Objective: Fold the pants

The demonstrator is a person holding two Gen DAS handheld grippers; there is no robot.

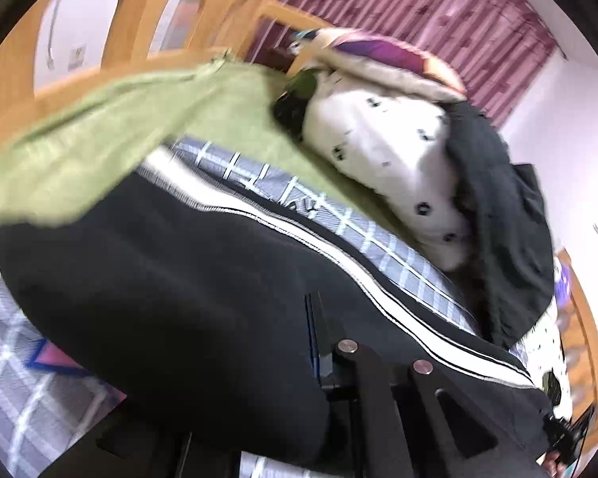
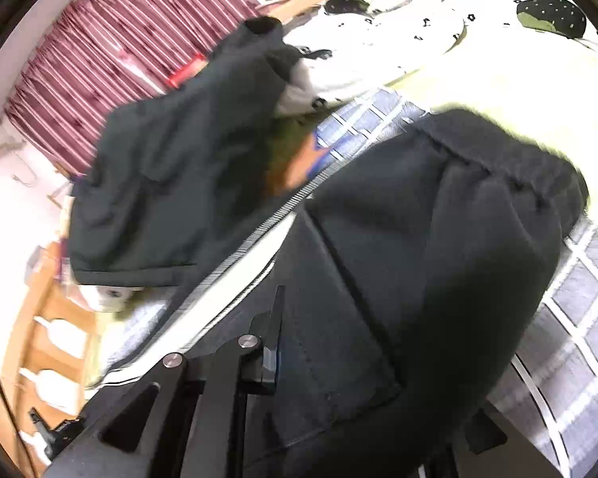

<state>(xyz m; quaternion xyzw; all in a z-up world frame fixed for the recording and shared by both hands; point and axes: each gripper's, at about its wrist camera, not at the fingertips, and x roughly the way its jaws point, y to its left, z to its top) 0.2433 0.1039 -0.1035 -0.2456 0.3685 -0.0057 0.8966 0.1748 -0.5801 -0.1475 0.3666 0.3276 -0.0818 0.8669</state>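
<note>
Black pants (image 1: 159,259) with a white side stripe (image 1: 299,231) lie across a bed and fill the lower half of the left wrist view. My left gripper (image 1: 315,306) is shut on a fold of this black cloth, which drapes over its left side and hides that finger. In the right wrist view the same pants (image 2: 418,259) show their gathered waistband (image 2: 510,175) at the upper right. My right gripper (image 2: 283,298) is shut on the pants cloth. Only its left finger (image 2: 273,330) shows; the fabric covers the other.
The bed has a grey plaid sheet (image 1: 28,378) and a green blanket (image 1: 119,119). A white spotted quilt (image 1: 378,139) and another dark garment (image 2: 171,167) are piled beyond the pants. A wooden headboard (image 1: 147,12) and a maroon curtain (image 2: 119,40) stand behind.
</note>
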